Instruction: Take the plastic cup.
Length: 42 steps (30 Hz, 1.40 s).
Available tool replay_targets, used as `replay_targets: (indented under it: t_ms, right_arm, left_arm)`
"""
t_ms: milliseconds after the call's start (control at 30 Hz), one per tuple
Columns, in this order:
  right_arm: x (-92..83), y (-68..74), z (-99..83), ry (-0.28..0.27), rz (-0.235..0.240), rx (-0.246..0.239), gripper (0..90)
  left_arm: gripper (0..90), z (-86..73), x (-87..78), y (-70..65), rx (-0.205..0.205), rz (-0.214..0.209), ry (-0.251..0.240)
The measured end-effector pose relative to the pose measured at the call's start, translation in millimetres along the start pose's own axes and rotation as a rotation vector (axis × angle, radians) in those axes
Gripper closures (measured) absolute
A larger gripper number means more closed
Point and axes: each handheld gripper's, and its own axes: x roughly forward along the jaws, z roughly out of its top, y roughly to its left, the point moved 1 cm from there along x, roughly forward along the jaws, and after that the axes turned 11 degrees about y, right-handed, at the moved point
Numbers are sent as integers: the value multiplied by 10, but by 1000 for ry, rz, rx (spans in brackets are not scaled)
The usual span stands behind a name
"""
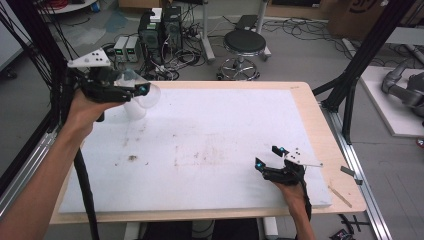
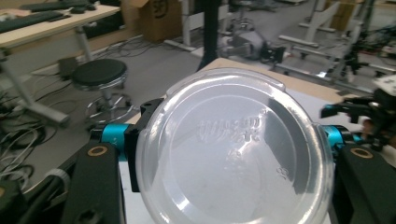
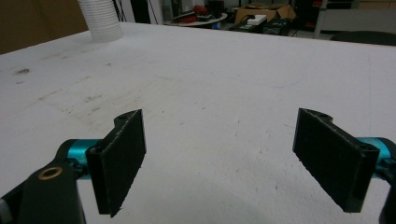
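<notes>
Holding one clear plastic lid (image 2: 233, 149) between its jaws, the left hand-held gripper (image 1: 134, 90) hovers above the far left corner of the worktop (image 1: 210, 145). The jaws pinch the lid by its rim on both sides, and the lid faces the gripper's camera flat on. Just beneath it stands one stack of white cups (image 1: 134, 109); from these pictures I cannot tell how many cups are nested there or whether anything is inside. The right hand-held gripper (image 1: 271, 156) rests near the front right edge, jaws spread wide with nothing between them.
</notes>
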Motion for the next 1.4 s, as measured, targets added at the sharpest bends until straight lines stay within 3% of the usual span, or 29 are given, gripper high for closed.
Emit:
replay_targets:
  t_ms: [333, 633, 1033, 1267, 1400]
  right_arm:
    - [15, -25, 8, 12, 7, 23, 172]
    - [16, -21, 8, 14, 1, 22, 172]
    - [17, -15, 9, 16, -2, 25, 172]
    - [31, -16, 15, 26, -12, 22, 172]
    - [32, -2, 16, 35, -7, 12, 172]
  left_arm:
    - [392, -328, 130, -210, 2, -97, -56]
    - [395, -590, 352, -494, 50, -204, -61]
    - [394, -836, 585, -682, 97, -330, -93]
    - [394, -899, 662, -719, 114, -364, -92]
    - [394, -933, 729, -722, 114, -357, -70]
